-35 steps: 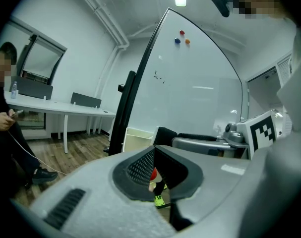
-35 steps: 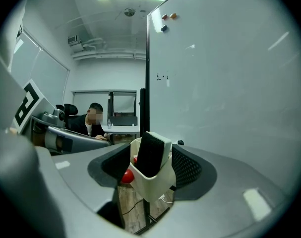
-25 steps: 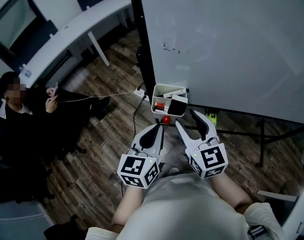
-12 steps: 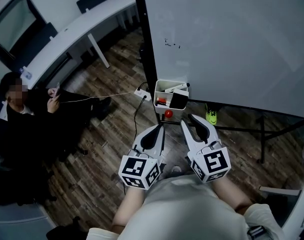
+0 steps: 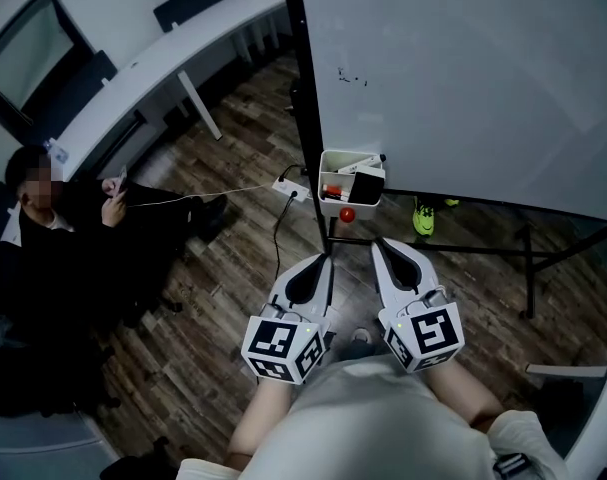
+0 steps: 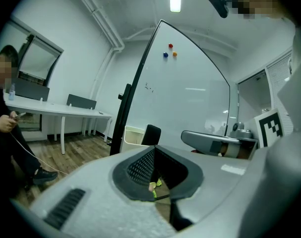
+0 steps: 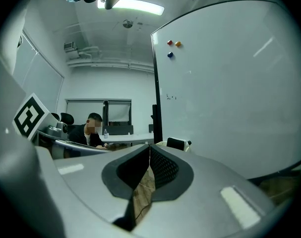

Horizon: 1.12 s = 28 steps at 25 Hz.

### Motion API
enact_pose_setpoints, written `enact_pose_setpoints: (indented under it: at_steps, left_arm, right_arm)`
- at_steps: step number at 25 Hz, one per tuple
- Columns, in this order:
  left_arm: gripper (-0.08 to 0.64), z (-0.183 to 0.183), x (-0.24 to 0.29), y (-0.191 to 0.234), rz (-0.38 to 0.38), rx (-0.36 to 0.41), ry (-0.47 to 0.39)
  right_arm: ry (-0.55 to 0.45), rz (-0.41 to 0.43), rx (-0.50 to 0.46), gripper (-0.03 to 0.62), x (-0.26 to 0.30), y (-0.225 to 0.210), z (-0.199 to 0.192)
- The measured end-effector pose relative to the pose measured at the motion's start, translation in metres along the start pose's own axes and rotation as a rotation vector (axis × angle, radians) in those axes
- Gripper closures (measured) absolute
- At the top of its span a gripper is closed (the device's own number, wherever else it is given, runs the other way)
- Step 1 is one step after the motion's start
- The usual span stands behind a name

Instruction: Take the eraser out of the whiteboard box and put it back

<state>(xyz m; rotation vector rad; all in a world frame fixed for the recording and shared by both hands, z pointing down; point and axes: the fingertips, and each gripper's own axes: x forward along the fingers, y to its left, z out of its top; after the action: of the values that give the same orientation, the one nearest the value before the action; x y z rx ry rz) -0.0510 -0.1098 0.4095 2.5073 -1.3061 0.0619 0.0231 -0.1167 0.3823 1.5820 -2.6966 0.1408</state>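
Our left tool [image 5: 321, 260] has its jaws pressed together at the tips with nothing between them. Our right tool [image 5: 385, 245] has just been closing its jaws, which now meet, and they too are empty. We hold both tools side by side, pointing towards the small white open-topped box [image 5: 330, 161]. Neither one touches it, and bare floor shows between the tips and the box. The black rectangular eraser [image 5: 368, 184] stands inside the box at its right end, next to a red marker [image 5: 331, 190]. A red round knob [image 5: 347, 213] sits just under the box's front wall. The box hangs at the lower left corner of a large whiteboard [image 5: 463, 78] in a black frame. The board is nearly blank, with a few small dark marks and, in the left tool's view, three round magnets [image 6: 170, 46] near its top. Below us is a brown wooden plank floor [image 5: 213, 288]. A white power strip [image 5: 289, 185] with a thin cable lies on it near the board's leg, and a yellow-green shoe [image 5: 424, 215] sits under the board. To our left a seated person in dark clothes [image 5: 53, 258] faces a long white surface [image 5: 163, 53] that runs along the wall.
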Motion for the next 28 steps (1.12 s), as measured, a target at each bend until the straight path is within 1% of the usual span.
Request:
enact_pose_setpoints:
  at_steps: [15,21,28]
  left_arm:
    - [0.555,-0.009,-0.059,-0.013,-0.042,0.014,0.014]
    - [0.555,-0.018,-0.079,-0.021,-0.061,0.009,0.025]
    - [0.555,-0.021,-0.095,-0.029,-0.073,-0.004,0.02]
  right_arm:
    - [-0.014,-0.054,0.021,0.591,-0.045,0.05,0.001]
    - [0.0,-0.057,-0.01,0.591,-0.065,0.071,-0.001]
    - [0.018,-0.072,-0.027,0.591,-0.083,0.083,-0.002]
